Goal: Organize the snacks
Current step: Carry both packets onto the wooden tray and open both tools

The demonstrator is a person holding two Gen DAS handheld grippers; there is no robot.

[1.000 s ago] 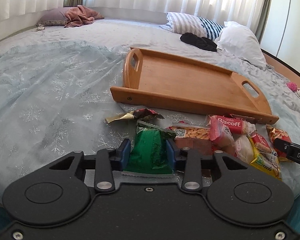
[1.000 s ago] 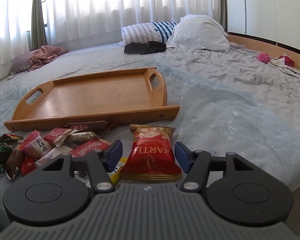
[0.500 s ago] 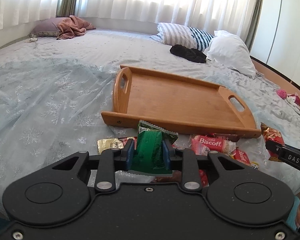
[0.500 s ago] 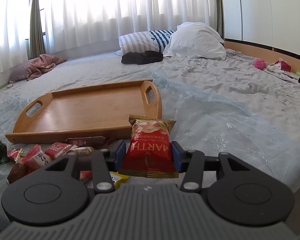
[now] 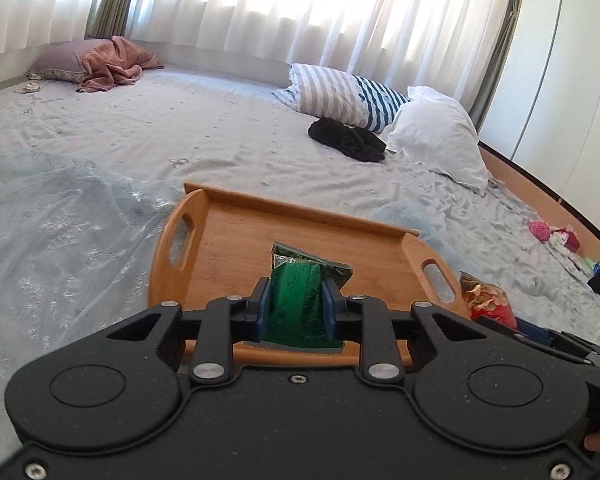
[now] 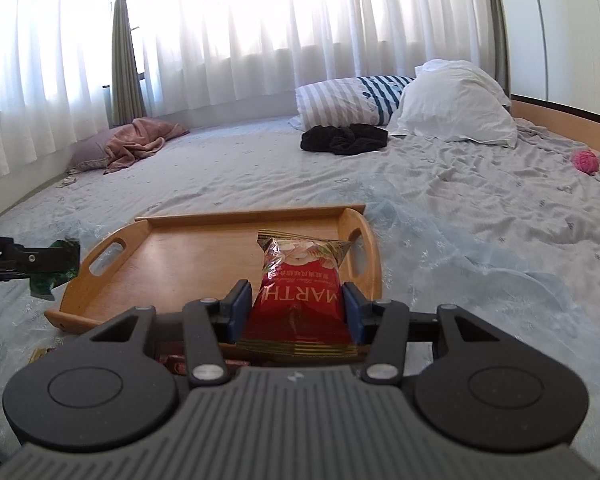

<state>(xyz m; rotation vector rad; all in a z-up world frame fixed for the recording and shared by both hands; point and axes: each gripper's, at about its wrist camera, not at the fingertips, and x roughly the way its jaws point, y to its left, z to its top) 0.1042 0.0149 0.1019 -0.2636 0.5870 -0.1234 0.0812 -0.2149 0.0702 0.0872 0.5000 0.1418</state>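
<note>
— What did each tool hold?
— The left tool was clamped on a green packet, the right tool on a red bag — both held above the tray on the bed.
— How would they handle?
— Light, crinkly, slippery, probably; best pinched mid-body.

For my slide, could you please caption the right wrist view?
Right gripper carries a red snack packet toward the wooden tray.
</note>
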